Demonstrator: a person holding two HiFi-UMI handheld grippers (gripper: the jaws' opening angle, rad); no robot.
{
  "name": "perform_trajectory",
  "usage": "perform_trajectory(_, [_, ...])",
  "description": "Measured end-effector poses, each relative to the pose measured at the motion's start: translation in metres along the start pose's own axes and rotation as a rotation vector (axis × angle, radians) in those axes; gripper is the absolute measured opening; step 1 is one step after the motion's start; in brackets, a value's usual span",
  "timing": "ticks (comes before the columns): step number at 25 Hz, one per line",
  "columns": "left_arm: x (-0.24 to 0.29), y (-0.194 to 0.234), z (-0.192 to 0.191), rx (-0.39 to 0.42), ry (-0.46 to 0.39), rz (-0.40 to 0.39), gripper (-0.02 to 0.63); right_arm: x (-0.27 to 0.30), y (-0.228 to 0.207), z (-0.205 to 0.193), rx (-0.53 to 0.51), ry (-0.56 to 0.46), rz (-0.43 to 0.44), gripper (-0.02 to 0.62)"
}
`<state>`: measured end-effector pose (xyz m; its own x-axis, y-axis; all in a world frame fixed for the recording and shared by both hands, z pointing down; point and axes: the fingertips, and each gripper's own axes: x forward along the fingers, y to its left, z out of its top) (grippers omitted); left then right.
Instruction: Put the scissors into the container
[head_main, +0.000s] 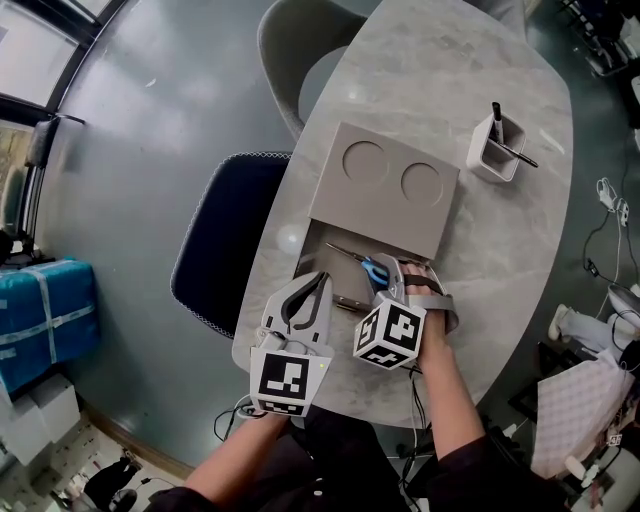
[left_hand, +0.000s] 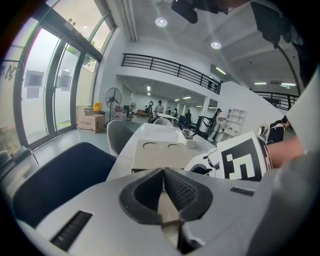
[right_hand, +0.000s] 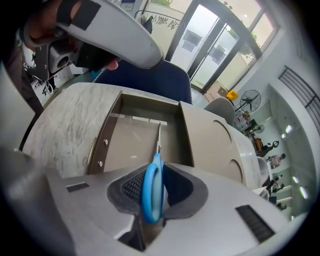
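Head view: the jaws of the right gripper (head_main: 393, 285) clamp one pair of blue-handled steel scissors (head_main: 372, 267) over one beige container (head_main: 322, 250); the jaws of the left gripper (head_main: 322, 282) are closed and empty.

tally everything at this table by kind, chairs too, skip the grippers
blue-handled steel scissors: 1
taupe flat container with sliding lid: 1
white square pen holder: 1
dark pens: 2
chairs, navy and grey: 2
total: 7

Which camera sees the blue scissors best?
The right gripper view: the blue-handled metal scissors sit big between the right tongs, blades over the open beige container. The head view shows them small; the left gripper view shows none.
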<state>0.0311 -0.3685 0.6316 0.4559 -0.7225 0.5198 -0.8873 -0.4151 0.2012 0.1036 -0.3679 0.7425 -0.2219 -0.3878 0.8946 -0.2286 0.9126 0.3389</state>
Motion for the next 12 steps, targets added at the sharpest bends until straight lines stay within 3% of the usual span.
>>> perform_trajectory(12, [-0.004, -0.009, 0.0, 0.007, -0.002, -0.008, 0.018, -0.007, 0.029, 0.006, 0.138, -0.075, 0.234, 0.233])
